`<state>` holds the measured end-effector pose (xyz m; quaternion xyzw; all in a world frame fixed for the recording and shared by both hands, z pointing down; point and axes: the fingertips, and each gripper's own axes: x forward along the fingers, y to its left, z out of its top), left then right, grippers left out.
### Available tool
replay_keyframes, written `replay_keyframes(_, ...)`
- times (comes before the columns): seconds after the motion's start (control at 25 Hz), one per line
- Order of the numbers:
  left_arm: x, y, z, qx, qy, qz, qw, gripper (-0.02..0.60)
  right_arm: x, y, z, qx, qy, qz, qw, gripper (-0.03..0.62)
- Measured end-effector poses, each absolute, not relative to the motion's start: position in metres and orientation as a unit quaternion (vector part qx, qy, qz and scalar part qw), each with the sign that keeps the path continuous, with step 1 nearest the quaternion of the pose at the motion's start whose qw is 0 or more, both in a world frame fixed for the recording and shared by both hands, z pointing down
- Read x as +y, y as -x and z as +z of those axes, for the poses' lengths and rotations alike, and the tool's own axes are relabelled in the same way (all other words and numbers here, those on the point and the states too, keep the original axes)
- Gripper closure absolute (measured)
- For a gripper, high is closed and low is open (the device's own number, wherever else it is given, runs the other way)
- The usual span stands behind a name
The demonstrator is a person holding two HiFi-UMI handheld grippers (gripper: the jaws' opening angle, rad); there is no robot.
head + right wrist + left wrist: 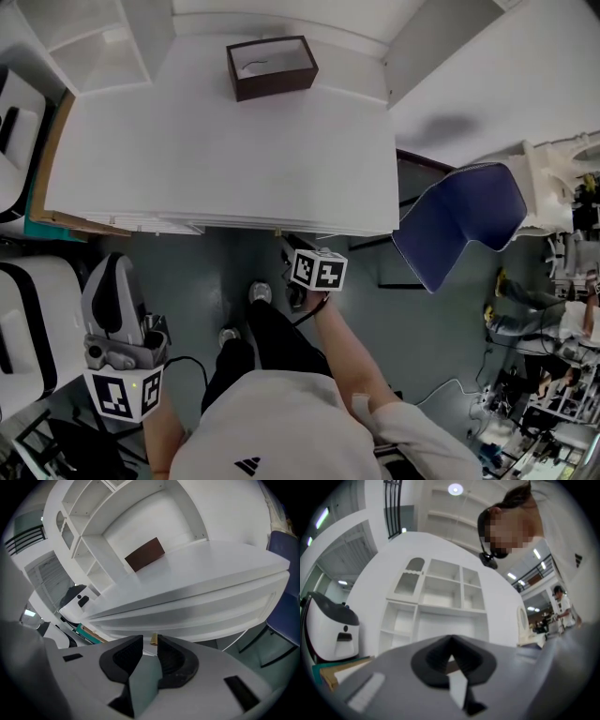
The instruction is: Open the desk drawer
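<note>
The white desk [216,150] fills the upper middle of the head view. Its drawer front [197,613] runs as a white band under the desktop edge in the right gripper view. A small tan knob [153,640] sticks out from it. My right gripper [150,638] is open, and the knob shows in the narrow gap at its tips, not pressed by the pads. In the head view the right gripper [298,261] sits just below the desk's front edge. My left gripper [114,267] hangs low at the left, away from the desk. Its jaws [450,641] meet at the tips with nothing held.
A brown open box [272,67] stands at the back of the desktop. A blue chair [464,220] is at the desk's right corner. White shelves [436,606] rise behind the desk. A white-and-black machine [28,328] stands to my left. People [562,319] are at the far right.
</note>
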<state>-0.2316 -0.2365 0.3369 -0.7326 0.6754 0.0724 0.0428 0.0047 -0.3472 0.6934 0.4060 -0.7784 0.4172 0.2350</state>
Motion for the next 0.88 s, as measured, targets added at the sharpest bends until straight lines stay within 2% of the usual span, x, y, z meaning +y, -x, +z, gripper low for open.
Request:
replay_keyframes(0.4, -0.239, 0.233, 0.348, 0.689, 0.723, 0.047, 0.029, 0.575, -0.361, 0.003, 0.729, -0.758, -0.405, 0.446, 0.25, 0.468)
replay_keyframes(0.52, -0.237, 0.236, 0.348, 0.694, 0.719, 0.039, 0.025, 0.575, -0.363, 0.009, 0.734, -0.757, -0.401, 0.445, 0.26, 0.481)
replay_keyframes(0.6, -0.235, 0.238, 0.349, 0.698, 0.715, 0.035, 0.024, 0.575, -0.364, 0.012, 0.733, -0.761, -0.401, 0.438, 0.262, 0.516)
replay_keyframes(0.88, -0.227, 0.242, 0.35, 0.699, 0.714, 0.033, 0.023, 0.575, -0.361, 0.014, 0.733, -0.761, -0.406, 0.434, 0.261, 0.522)
